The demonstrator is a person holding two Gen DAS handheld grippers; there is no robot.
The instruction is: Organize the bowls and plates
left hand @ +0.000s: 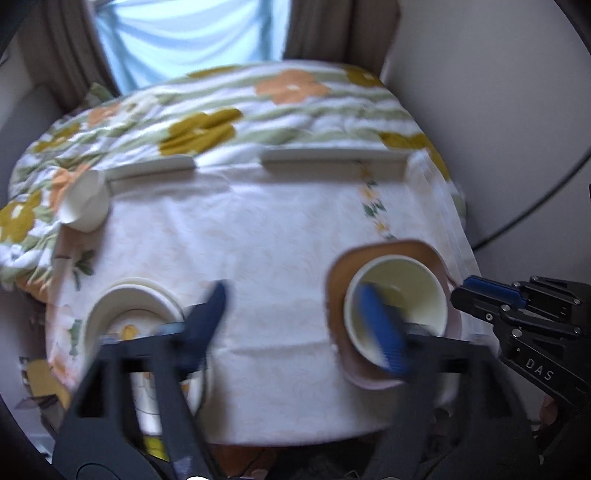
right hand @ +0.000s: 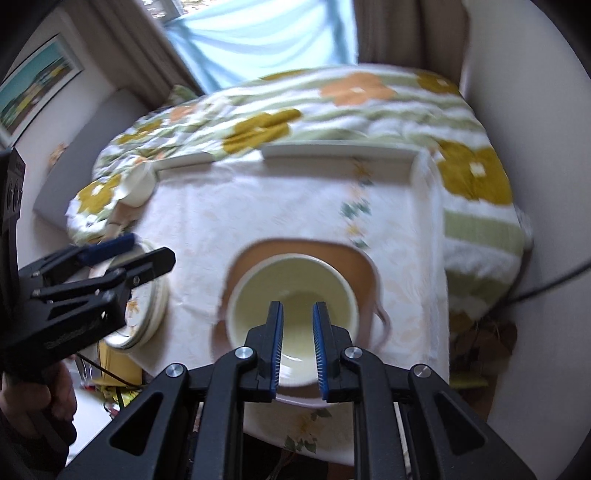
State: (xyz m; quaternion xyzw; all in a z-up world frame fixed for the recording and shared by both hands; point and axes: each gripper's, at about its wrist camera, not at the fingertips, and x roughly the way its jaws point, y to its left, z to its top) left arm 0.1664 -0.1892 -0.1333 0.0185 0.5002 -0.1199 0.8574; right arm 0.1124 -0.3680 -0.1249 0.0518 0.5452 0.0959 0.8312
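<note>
Right wrist: cream bowl [right hand: 295, 291] on brown plate [right hand: 354, 258].

Ahead of your tongs, a bench [right hand: 207, 221] in a pale floral cloth meets a bed with a flowered quilt [right hand: 332, 107]. Beyond it, brown curtains [right hand: 388, 33] frame a bright window [right hand: 266, 33]. White walls [right hand: 535, 110] flank both sides; a framed picture [right hand: 33, 92] hangs far left.

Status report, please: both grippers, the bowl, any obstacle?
Left gripper open, over the table, holding nothing. Right gripper open a little, above the cream bowl, which sits on the brown plate. Nothing in the way.
</note>
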